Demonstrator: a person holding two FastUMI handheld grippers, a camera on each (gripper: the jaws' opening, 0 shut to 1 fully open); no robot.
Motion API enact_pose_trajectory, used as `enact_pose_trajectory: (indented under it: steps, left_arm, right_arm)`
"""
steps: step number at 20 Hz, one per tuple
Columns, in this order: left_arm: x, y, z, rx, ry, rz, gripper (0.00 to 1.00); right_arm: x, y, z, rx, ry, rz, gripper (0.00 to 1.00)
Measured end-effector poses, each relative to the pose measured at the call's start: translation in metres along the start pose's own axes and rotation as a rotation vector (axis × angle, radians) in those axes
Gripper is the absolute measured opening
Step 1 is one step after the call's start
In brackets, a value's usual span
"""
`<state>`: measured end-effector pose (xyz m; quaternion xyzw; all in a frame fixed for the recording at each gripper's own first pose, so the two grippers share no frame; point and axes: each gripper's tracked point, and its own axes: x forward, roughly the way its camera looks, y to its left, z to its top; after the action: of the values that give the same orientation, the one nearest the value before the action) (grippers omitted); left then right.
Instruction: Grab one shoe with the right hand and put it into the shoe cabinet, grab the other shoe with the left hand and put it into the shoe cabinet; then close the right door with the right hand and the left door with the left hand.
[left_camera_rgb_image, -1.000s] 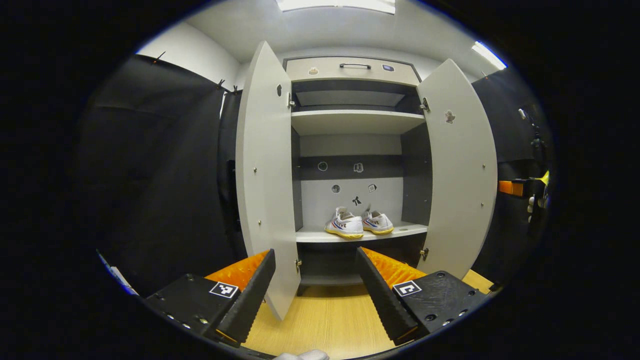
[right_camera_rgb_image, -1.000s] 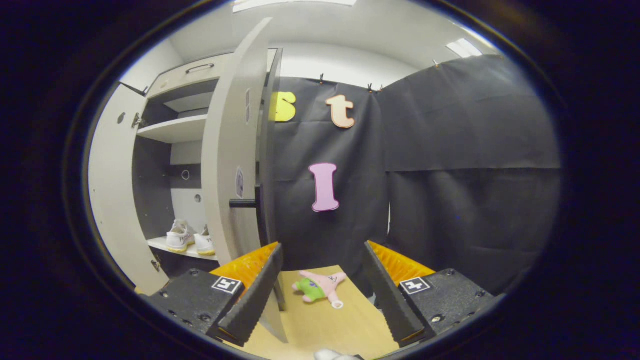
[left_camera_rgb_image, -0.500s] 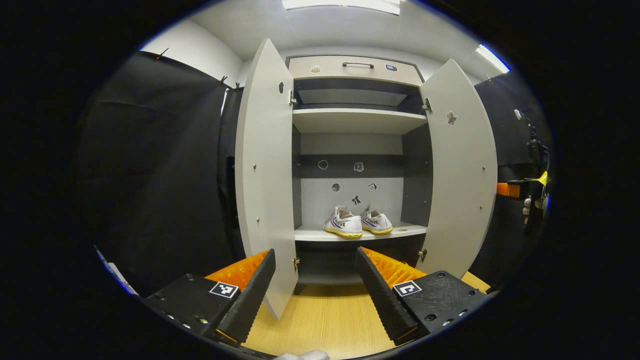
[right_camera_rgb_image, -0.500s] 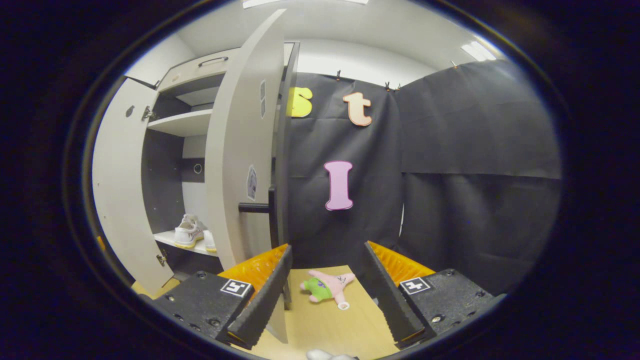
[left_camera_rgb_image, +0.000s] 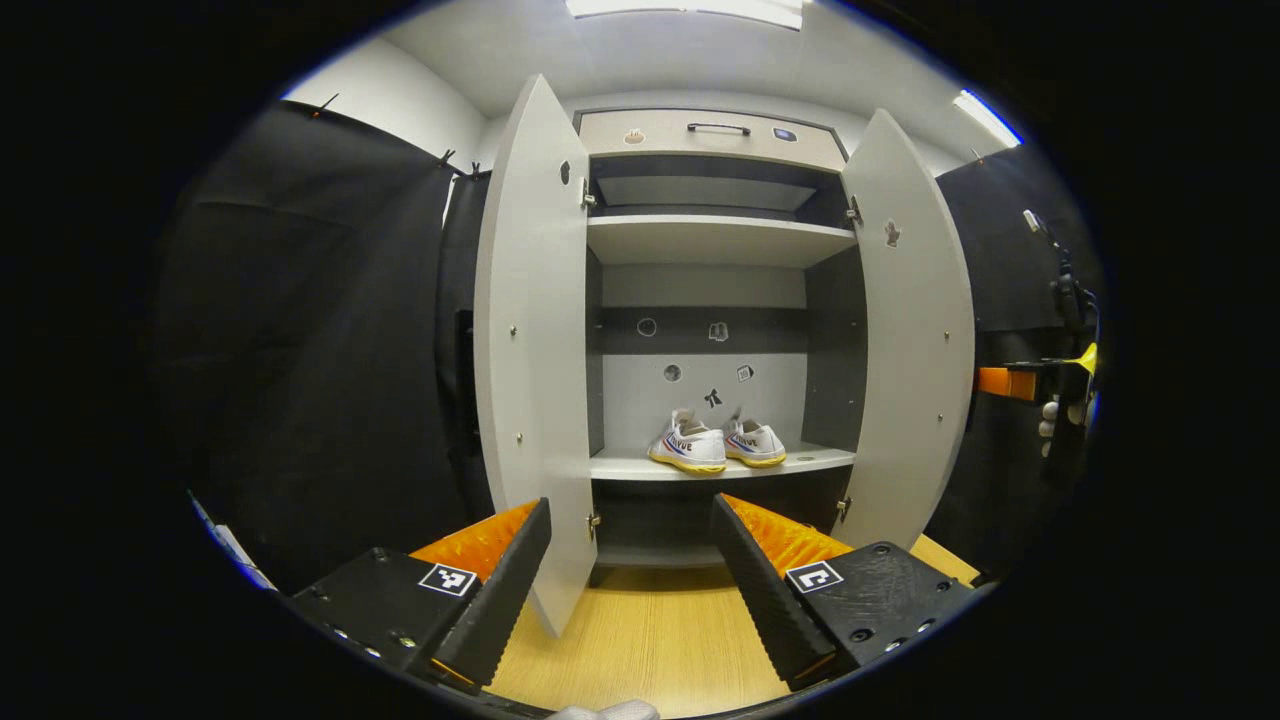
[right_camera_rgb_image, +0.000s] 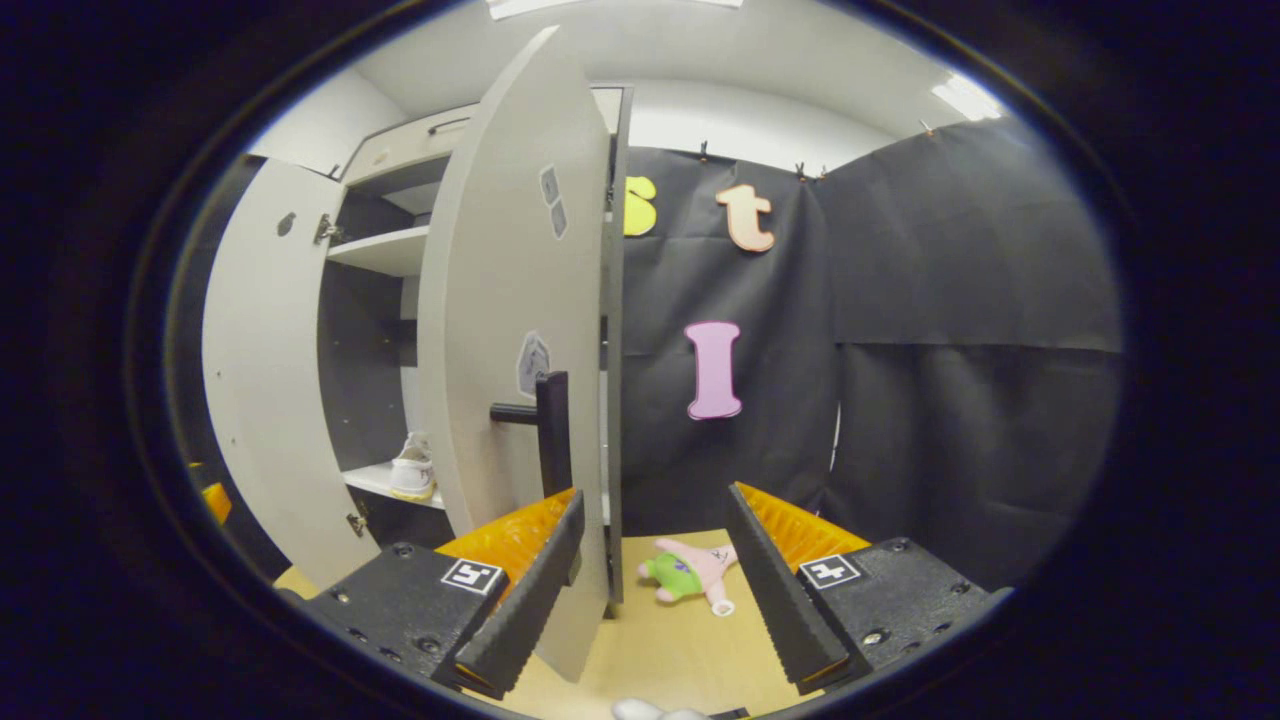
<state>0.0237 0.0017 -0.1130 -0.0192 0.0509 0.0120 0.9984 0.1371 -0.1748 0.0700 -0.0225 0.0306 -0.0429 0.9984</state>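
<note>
- Seeing my pair of white canvas shoes with yellow soles (left_camera_rgb_image: 715, 446) side by side on the lower shelf of the grey shoe cabinet (left_camera_rgb_image: 715, 240).
- Both pale grey doors ajar; right door (right_camera_rgb_image: 510, 330) has a black bar handle (right_camera_rgb_image: 550, 432).
- My left gripper (left_camera_rgb_image: 630, 570) and right gripper (right_camera_rgb_image: 655, 570): fingers spread, empty.

- Shoe cabinet (left_camera_rgb_image: 715, 242): tall, grey w/ dark interior, both doors open.
- Two white shoes (left_camera_rgb_image: 716, 446), yellow soles, sit side by side on lower shelf (left_camera_rgb_image: 812, 460), heels facing out.
- Left door (left_camera_rgb_image: 530, 340) swung wide.
- Right door (left_camera_rgb_image: 912, 330) angled partway in; black bar handle (right_camera_rgb_image: 548, 428) on its outer face.
</note>
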Motion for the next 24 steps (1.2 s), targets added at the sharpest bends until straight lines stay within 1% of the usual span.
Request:
enact_pose_trajectory:
  steps: [6,7,8,9,10,13,14,15,16,18,19,20,21,22,23,24]
  left_arm:
    - [-0.012,0.025,-0.001,0.006,0.007,0.052,0.96]
    - [-0.014,0.030,0.000,0.007,0.008,0.061,0.96]
    - [-0.017,0.034,0.000,0.009,0.009,0.071,0.96]
    - [-0.019,0.039,-0.001,0.008,0.009,0.078,0.96]
    - [-0.021,0.043,0.000,0.008,0.010,0.085,0.96]
    - [-0.023,0.055,0.000,0.011,0.012,0.103,0.96]
    - [-0.021,0.058,0.001,0.011,0.009,0.105,0.96]
    - [-0.021,0.064,0.002,0.013,0.008,0.110,1.00]
    - [-0.018,0.070,0.003,0.014,0.007,0.122,0.96]
    - [-0.012,0.086,0.009,0.008,-0.004,0.139,0.96]
    - [-0.008,0.095,0.012,0.011,-0.014,0.150,0.96]
    - [-0.002,0.108,0.015,0.019,-0.020,0.163,0.96]
    - [0.003,0.119,0.019,0.030,-0.027,0.176,0.96]
    - [0.009,0.131,0.024,0.038,-0.041,0.190,0.96]
    - [0.015,0.145,0.030,0.043,-0.045,0.212,0.96]
    - [0.022,0.159,0.034,0.044,-0.055,0.225,0.96]
  right_arm:
    - [0.009,0.057,0.001,0.000,-0.004,0.117,0.93]
    - [0.011,0.065,0.002,0.003,-0.011,0.134,0.87]
    - [0.013,0.071,0.003,0.007,-0.012,0.153,0.94]
    - [0.012,0.080,0.005,0.015,-0.013,0.177,0.88]
    - [0.010,0.087,0.007,0.020,-0.018,0.190,0.95]
    - [-0.003,0.103,0.012,0.006,-0.046,0.208,0.96]
    - [-0.009,0.108,0.009,0.003,-0.047,0.219,0.93]
    - [-0.016,0.113,0.006,-0.003,-0.041,0.233,0.96]
    - [-0.024,0.116,0.006,-0.007,-0.037,0.247,0.96]
    - [-0.036,0.124,0.004,-0.010,-0.035,0.274,0.97]
    - [-0.042,0.129,0.000,-0.017,-0.027,0.275,0.94]
    - [-0.048,0.135,-0.006,-0.023,-0.017,0.286,0.94]
    - [-0.054,0.140,-0.013,-0.029,-0.005,0.291,0.97]
    - [-0.061,0.143,-0.021,-0.031,0.008,0.297,0.94]
    - [-0.067,0.148,-0.026,-0.029,0.018,0.300,0.97]
    - [-0.073,0.151,-0.029,-0.024,0.026,0.302,0.97]
